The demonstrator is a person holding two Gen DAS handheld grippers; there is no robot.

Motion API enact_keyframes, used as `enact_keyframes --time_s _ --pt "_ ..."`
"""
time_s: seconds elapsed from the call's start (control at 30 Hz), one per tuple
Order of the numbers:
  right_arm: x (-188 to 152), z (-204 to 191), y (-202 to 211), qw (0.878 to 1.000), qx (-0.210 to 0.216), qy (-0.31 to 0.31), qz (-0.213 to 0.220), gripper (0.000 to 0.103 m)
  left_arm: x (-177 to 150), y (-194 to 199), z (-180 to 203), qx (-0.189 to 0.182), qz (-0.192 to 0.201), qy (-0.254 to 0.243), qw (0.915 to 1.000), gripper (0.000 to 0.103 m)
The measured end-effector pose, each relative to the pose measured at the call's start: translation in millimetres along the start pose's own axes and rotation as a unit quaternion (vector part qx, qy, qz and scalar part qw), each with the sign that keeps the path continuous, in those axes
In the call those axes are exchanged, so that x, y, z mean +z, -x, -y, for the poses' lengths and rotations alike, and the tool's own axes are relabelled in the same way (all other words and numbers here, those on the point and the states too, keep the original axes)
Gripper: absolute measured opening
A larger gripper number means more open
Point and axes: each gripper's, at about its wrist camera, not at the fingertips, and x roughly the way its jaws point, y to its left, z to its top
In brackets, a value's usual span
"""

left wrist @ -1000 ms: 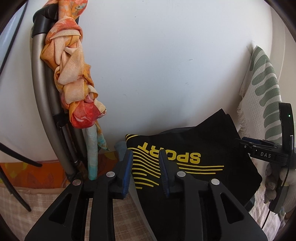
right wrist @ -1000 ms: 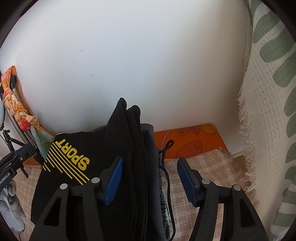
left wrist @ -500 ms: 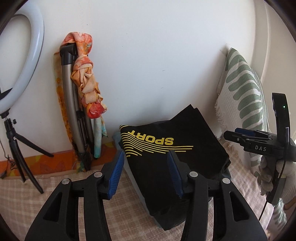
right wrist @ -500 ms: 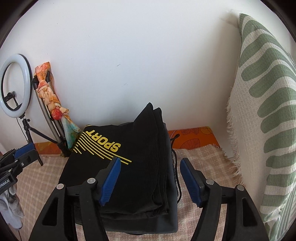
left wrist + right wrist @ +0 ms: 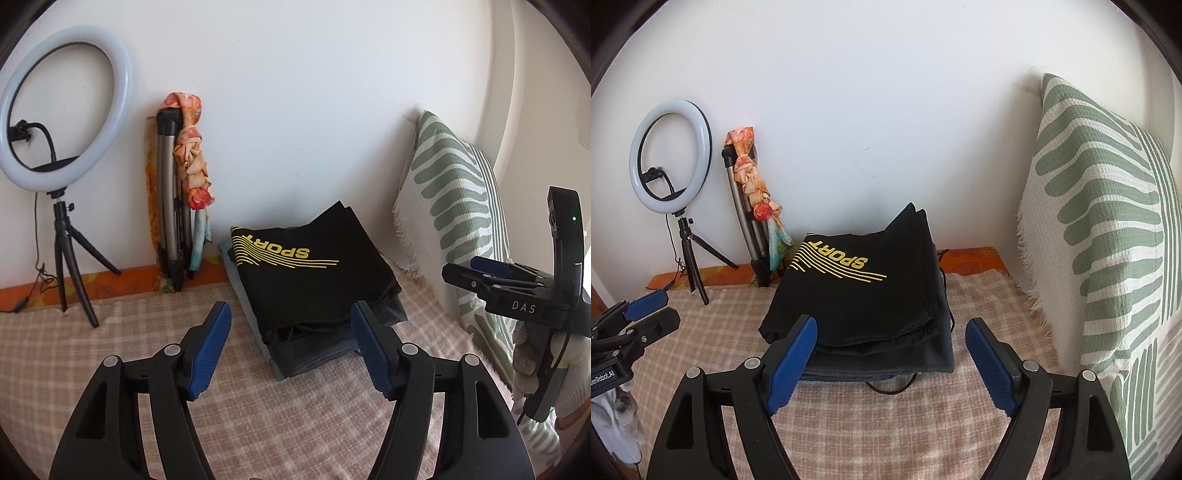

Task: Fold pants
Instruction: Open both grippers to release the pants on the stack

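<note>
Both our claws, left claw [image 5: 290, 347] and right claw [image 5: 890, 360], have backed off, jaws apart and empty, leaving the folded pants [image 5: 857, 295] stacked near the bed's [image 5: 886, 424] far edge, where the loose top corner could slump.

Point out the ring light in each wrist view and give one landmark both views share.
Left wrist view: the ring light fills the upper left corner, on its black tripod.
Right wrist view: the ring light stands smaller at mid-left, against the wall.
Shared landmark: the folded black pants with yellow SPORT print, lying right of the light in both.
</note>
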Motion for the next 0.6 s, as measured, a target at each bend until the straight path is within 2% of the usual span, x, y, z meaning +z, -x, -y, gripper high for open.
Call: enact_keyframes --time_s 0.2,0.27,0.47,0.6 --pt "-8.9 -30.6 51.7 1.000 -0.001 0.011 0.024 0.097 -8.8 38.4 3.6 0.016 0.021 0.011 0.9996 0.072" --pt "-13.2 -39.6 66.3 0.999 0.000 0.007 0.037 0.103 -12.6 52.4 4.9 0.023 0.030 0.011 0.9992 0.077" --pt "-37.0 -66.4 85.8 0.999 -0.001 0.012 0.052 0.103 -33.4 83.7 11.9 0.042 0.040 -0.013 0.9982 0.079" --pt "-61.9 -77.1 86.2 0.999 0.005 0.004 0.050 0.103 -51.2 96.3 9.5 0.041 0.039 -0.006 0.9984 0.081"
